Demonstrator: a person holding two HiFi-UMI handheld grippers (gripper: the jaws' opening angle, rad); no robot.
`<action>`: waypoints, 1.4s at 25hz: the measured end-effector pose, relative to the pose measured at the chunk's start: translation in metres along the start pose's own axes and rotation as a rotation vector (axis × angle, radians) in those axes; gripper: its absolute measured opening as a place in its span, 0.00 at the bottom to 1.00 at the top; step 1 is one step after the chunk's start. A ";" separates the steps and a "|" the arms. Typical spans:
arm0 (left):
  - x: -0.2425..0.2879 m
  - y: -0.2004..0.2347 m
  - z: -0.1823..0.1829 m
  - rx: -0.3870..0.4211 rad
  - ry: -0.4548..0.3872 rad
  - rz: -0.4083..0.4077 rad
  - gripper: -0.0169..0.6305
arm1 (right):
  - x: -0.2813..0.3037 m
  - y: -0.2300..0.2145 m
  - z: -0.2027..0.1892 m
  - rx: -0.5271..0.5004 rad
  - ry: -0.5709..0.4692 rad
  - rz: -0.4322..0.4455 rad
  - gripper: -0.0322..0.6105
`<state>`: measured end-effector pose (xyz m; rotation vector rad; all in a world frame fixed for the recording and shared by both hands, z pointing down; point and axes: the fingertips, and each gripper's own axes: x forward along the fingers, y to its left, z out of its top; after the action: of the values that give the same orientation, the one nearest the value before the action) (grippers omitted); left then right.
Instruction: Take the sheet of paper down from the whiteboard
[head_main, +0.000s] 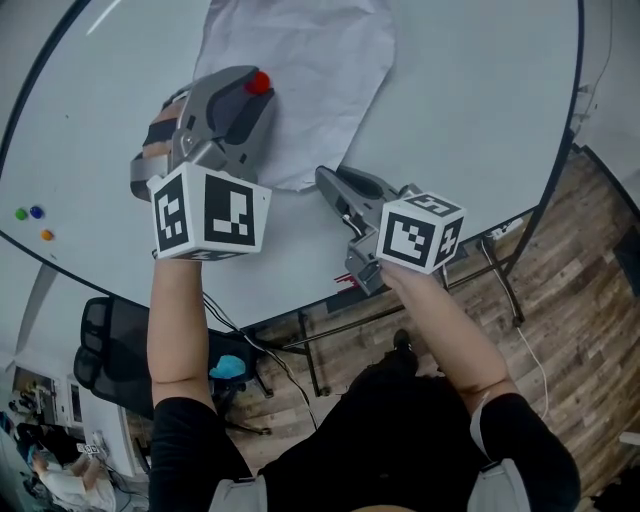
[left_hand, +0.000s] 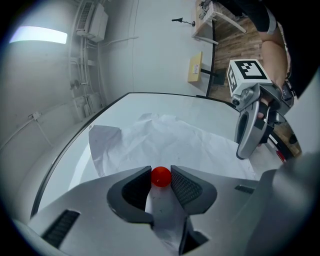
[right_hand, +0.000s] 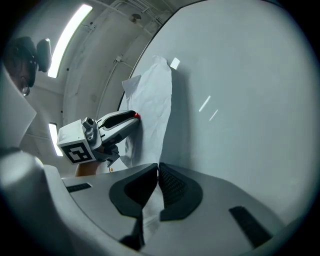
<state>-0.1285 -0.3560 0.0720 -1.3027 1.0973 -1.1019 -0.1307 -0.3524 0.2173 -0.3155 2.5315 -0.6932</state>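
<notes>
Sheet of paper (head_main: 300, 80) pinned to the whiteboard (head_main: 480, 100) by a red magnet (left_hand: 160, 176).
Your left gripper's (left_hand: 161, 180) jaws clasp the magnet, your right gripper's (right_hand: 158, 172) jaws pinch the sheet's lower edge; pull the magnet straight off, holding the pinch firm.

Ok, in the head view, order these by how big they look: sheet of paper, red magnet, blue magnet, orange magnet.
1. sheet of paper
2. red magnet
3. blue magnet and orange magnet: alike, not ranked; at the picture's warped edge, they may only seem smaller than the red one.
</notes>
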 end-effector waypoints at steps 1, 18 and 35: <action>0.000 0.000 0.000 -0.002 -0.001 -0.001 0.23 | 0.000 0.000 0.001 0.000 -0.003 0.001 0.09; -0.003 0.004 -0.003 -0.037 0.005 0.001 0.23 | -0.004 0.007 0.013 0.067 -0.078 0.040 0.09; -0.033 0.018 0.021 -0.089 -0.106 0.045 0.23 | -0.025 0.003 0.030 0.070 -0.168 0.002 0.08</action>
<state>-0.1136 -0.3203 0.0532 -1.3838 1.1018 -0.9494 -0.0946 -0.3537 0.2032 -0.3323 2.3431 -0.7213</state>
